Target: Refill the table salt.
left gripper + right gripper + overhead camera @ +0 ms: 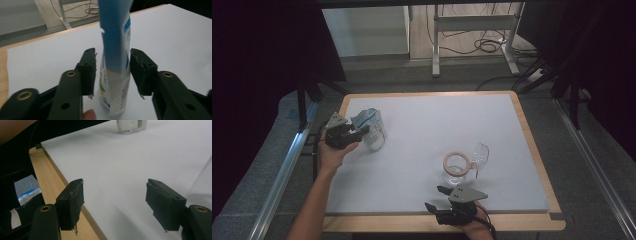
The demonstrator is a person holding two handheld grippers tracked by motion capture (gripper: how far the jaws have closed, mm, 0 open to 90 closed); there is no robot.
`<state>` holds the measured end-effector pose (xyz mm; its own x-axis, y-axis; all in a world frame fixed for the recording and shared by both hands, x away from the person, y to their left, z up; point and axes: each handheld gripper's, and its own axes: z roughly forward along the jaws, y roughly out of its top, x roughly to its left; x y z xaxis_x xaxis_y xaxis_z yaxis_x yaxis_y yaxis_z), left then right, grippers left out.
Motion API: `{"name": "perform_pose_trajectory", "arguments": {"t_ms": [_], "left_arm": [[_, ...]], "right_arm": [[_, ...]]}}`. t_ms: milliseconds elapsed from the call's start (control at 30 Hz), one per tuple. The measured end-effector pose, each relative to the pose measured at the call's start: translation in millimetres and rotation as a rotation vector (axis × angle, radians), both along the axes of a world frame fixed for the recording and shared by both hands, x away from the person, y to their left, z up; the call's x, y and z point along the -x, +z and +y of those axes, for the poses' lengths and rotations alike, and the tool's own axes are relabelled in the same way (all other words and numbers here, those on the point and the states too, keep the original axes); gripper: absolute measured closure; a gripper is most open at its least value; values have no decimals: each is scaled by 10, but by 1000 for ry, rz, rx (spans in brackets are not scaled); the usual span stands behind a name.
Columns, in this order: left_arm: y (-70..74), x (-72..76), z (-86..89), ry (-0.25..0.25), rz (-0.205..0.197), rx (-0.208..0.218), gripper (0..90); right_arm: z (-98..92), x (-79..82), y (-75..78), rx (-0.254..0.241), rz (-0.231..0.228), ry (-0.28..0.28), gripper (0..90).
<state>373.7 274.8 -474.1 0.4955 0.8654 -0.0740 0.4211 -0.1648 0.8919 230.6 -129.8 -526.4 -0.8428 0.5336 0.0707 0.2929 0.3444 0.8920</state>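
A blue and white stand-up pouch (374, 129) stands on the white mat (432, 125) at the left. My left gripper (362, 133) reaches it from the left. In the left gripper view the pouch (115, 37) rises between the jaws of the left gripper (112, 58), whose pads sit close on both sides, with a thin gap at the left pad. A clear glass jar (456, 172) with a wooden ring at its mouth stands front centre. My right gripper (434, 197) stands open and holds nothing just in front of the jar, over the mat's front edge (115, 190).
A clear glass piece (480, 154) leans beside the jar on its right. The wooden table rim (532, 145) frames the mat. The pouch's base (131, 126) and a clear wall of the jar (202, 187) appear in the right gripper view. A desk frame and cables stand beyond the table.
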Motion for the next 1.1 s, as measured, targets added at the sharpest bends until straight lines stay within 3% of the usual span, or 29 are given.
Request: {"name": "perform_pose_trajectory", "arguments": {"t_ms": [100,200,367,500,800,833,1100], "left_arm": [[-52,-11,-2,-17,-1,5,638],[-68,-16,-8,-28,-5,12,751],[-67,-23,-3,-37,-15,47,889],[-79,-21,-9,-31,-4,71,893],[-94,-25,-10,-38,19,65,900],[-90,-30,-19,-40,20,79,900],[41,-12,-73,-66,20,88,900]], "right_arm": [[3,-1,-3,3,0,1,312],[9,-1,-5,2,0,1,311],[10,-4,-13,3,2,1,310],[14,-2,-15,4,0,2,308],[15,-3,-10,3,-3,1,307],[15,-4,-11,3,-2,0,307],[10,-4,3,8,-7,-3,307]]}}
